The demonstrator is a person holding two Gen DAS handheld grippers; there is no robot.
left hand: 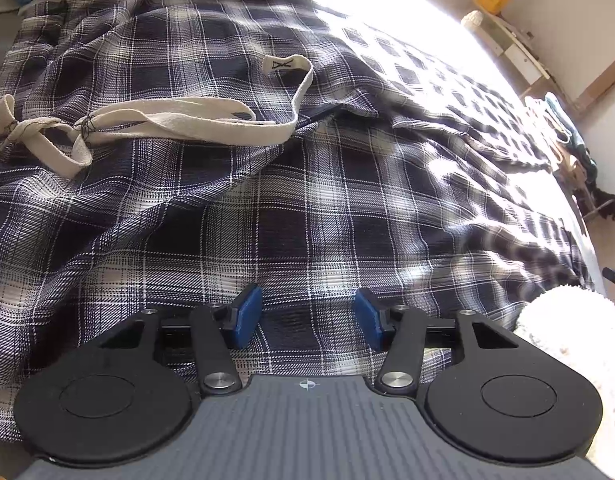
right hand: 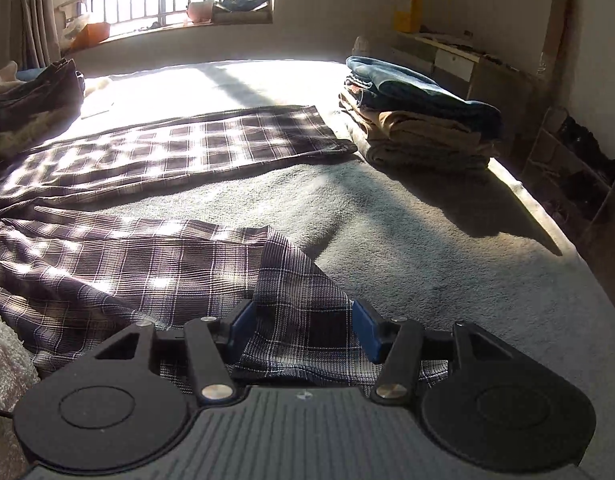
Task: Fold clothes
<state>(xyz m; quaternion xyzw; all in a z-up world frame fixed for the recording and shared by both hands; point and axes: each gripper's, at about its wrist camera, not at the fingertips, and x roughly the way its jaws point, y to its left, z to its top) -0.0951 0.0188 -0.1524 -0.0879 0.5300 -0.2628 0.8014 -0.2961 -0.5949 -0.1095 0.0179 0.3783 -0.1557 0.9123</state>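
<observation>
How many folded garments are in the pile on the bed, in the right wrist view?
About 3 show in the pile at the bed's far right corner: dark blue on top, tan below it, pale at the bottom. Thinner layers between them may be hidden.

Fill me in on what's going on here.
A person with two handheld grippers is folding plaid trousers on a bed. The left gripper hovers open over the waist near the cream drawstring. The right gripper is open around a leg hem. Folded clothes are stacked beyond.
</observation>
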